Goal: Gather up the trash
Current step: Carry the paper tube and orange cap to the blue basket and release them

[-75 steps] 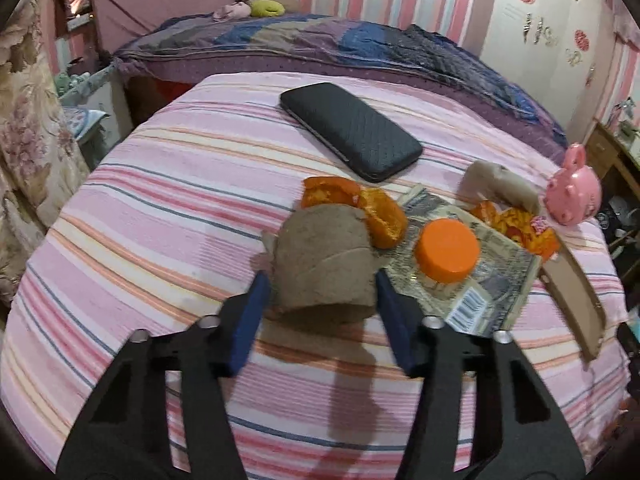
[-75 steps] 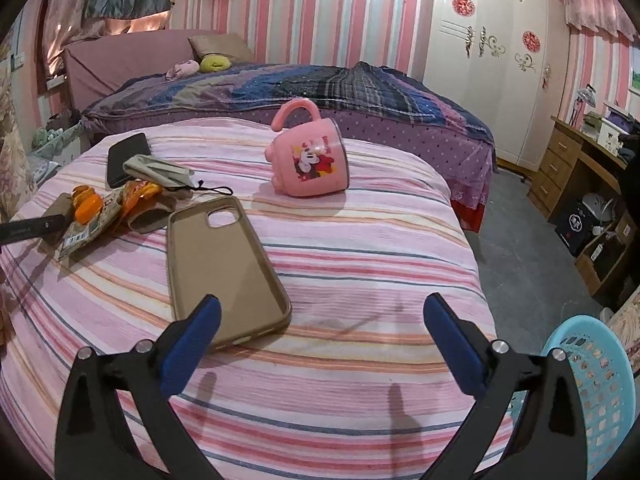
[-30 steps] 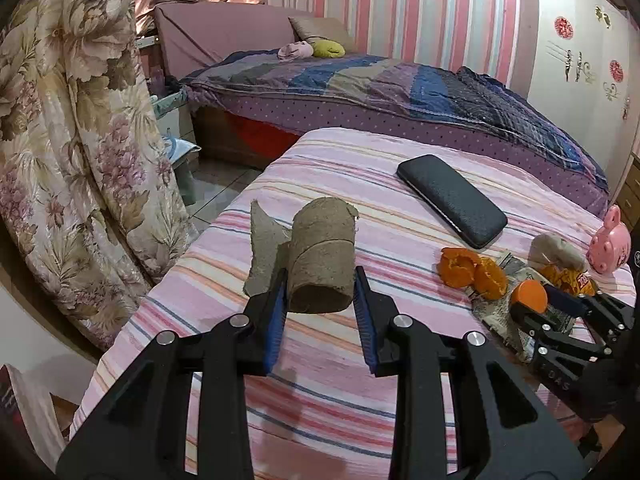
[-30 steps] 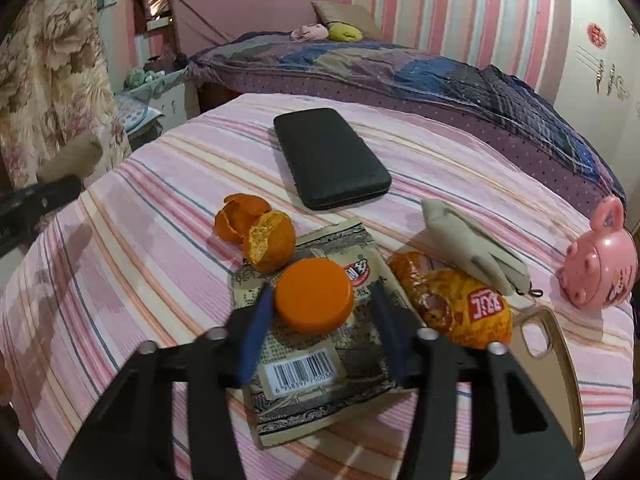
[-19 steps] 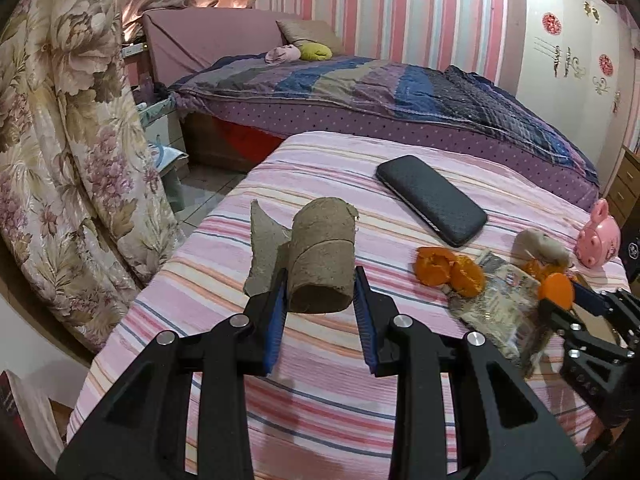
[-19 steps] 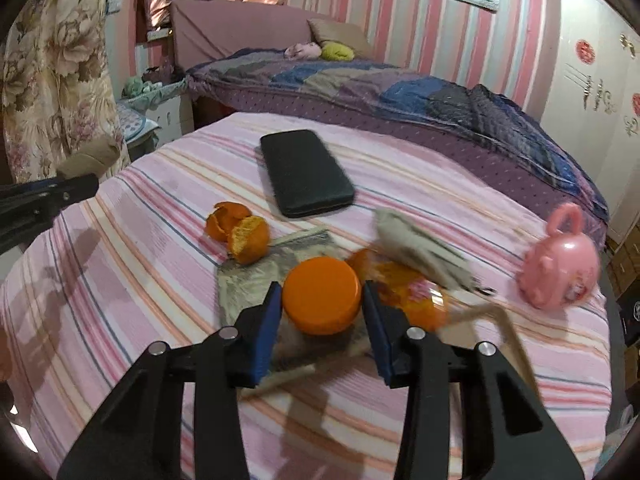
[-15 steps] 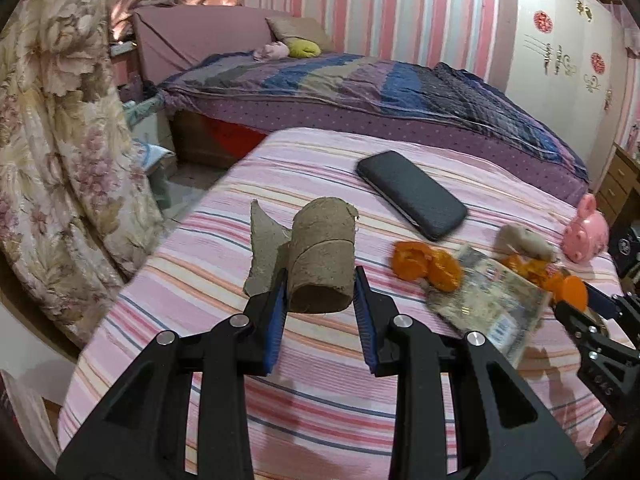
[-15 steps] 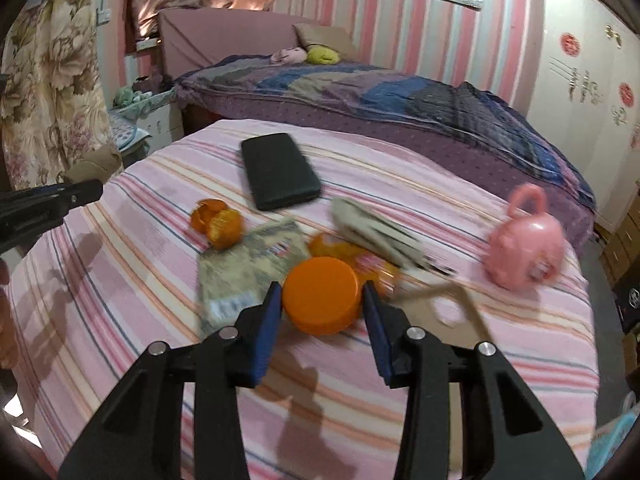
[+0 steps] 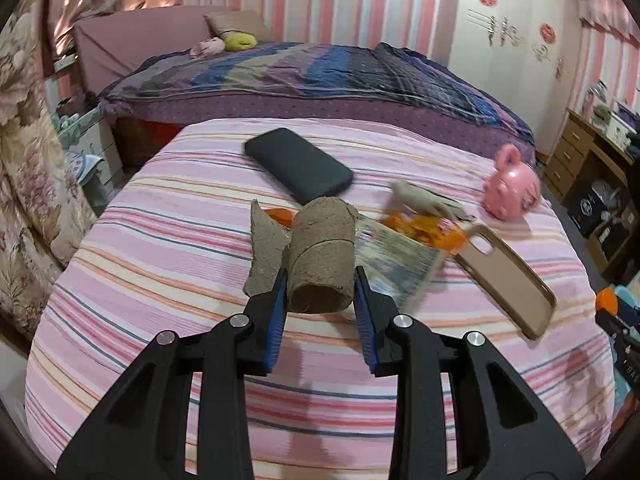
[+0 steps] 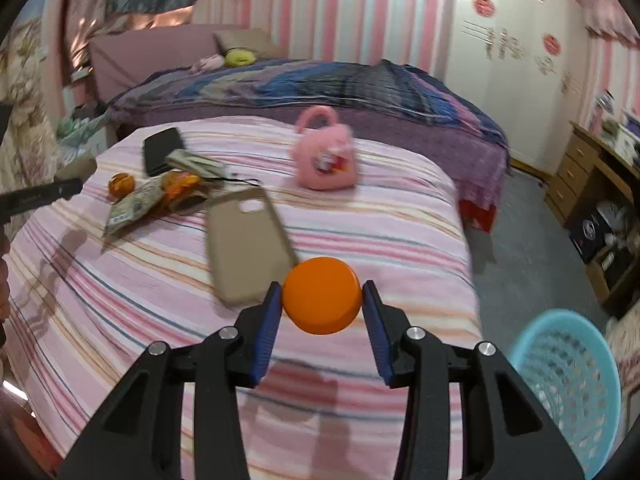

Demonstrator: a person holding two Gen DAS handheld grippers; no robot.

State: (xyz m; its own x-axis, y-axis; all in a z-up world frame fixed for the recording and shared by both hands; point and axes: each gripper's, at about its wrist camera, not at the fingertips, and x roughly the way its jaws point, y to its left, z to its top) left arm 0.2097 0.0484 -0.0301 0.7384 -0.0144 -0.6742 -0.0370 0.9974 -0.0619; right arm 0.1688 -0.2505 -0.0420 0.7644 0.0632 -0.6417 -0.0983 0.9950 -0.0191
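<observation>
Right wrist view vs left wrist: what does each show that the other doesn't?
Right wrist only: the blue basket on the floor beside the bed, and the right claw shut on the orange cap head-on.
Left wrist only: the left claw shut on the cardboard tube, seen close.
Both: the striped bedspread, black case, tan phone case, pink mug, snack wrappers and orange peel.
</observation>
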